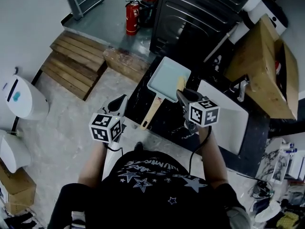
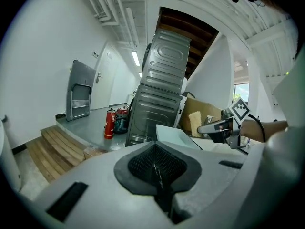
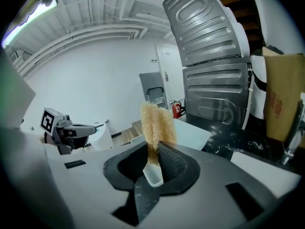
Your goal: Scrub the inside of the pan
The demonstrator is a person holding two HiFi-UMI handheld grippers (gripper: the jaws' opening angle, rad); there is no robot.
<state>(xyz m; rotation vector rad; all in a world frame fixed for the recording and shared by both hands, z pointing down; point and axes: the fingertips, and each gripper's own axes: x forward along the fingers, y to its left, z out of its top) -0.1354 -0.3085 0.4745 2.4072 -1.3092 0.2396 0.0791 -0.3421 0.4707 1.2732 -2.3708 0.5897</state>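
White bins point(image 1: 19, 99) sit far left on the floor, wooden steps point(image 1: 74, 63) next to them. A red extinguisher point(image 1: 131, 17) stands beyond the steps, in front of a dark metal cabinet point(image 1: 200, 13).

Left gripper point(image 1: 120, 101) is held low at the left edge of the counter point(image 1: 171, 125), apart from the pan. Its tips point up and away from the person. In the left gripper view its jaws are pressed together with nothing between them point(image 2: 155, 163). That view also shows the extinguisher point(image 2: 110, 124) and the pan point(image 2: 174, 136) further off.

The pan point(image 1: 167, 78) is pale blue and square, lying flat on the dark counter near its left end. Its inside faces up and its wooden handle point(image 1: 152, 112) points back toward the person.

Right gripper point(image 1: 181, 93) is just right of the handle, at the pan's near right corner. Its jaws are clamped on a tan fibrous scrubber point(image 1: 181, 83) that sticks out past the tips and overlaps the pan's rim. Cannot tell if it touches the pan. In the right gripper view the jaws point(image 3: 153, 168) pinch the scrubber's point(image 3: 157, 123) white lower end, and the pan point(image 3: 193, 130) lies behind it.

Right of the pan is a white basin point(image 1: 233, 120) with a faucet point(image 1: 242, 87) at its far side. A wooden box point(image 1: 259, 61) stands beyond that.
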